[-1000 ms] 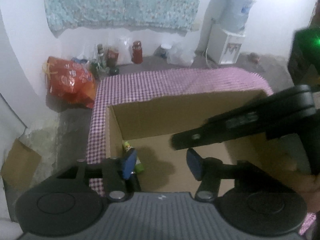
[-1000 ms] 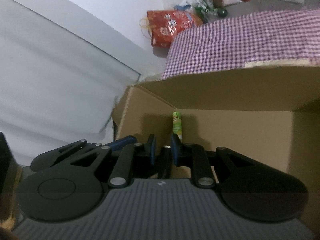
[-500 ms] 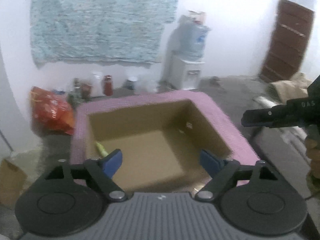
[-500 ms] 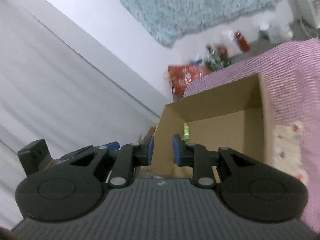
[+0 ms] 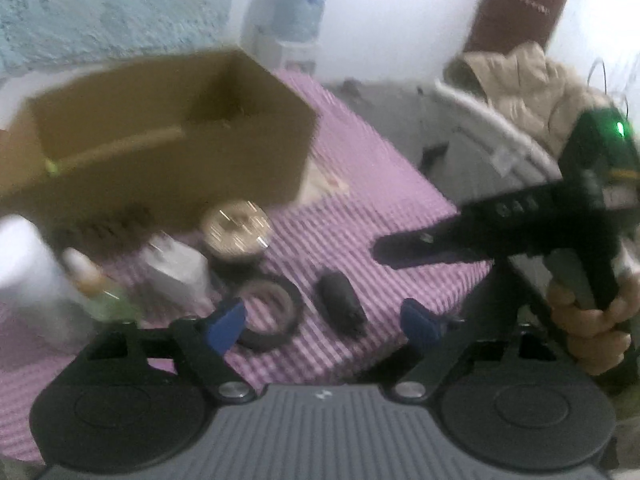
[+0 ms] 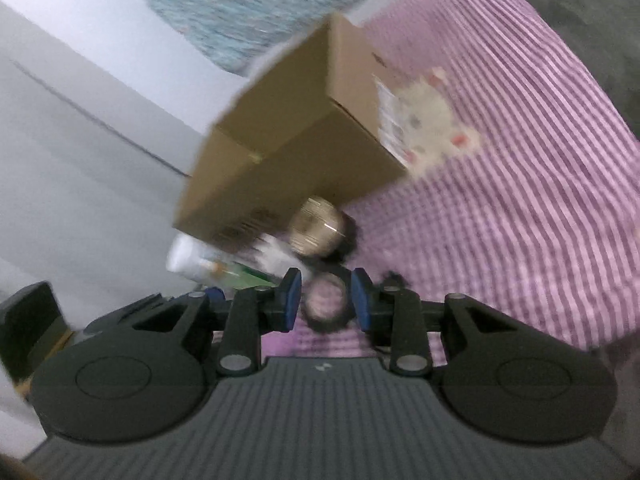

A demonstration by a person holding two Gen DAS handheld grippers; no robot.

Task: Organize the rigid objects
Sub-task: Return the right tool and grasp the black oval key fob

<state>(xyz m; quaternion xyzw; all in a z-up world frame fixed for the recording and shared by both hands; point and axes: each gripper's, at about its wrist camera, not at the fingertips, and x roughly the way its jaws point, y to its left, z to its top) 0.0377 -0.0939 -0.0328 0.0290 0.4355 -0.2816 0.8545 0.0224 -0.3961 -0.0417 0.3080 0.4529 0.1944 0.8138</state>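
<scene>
1. A water dispenser (image 5: 294, 20) stands far back against the white wall.
2. A pale blue patterned cloth (image 5: 112, 8) hangs on the wall at far left.
3. A brown door (image 5: 520, 4) is at far right.
4. A beige jacket (image 5: 536, 84) lies heaped on the right, below the door.

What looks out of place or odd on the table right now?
Nothing is spilled or visibly damaged, though the frames are blurry. The box has a torn label on its side; loose items, including a tape roll, lie outside it.
</scene>
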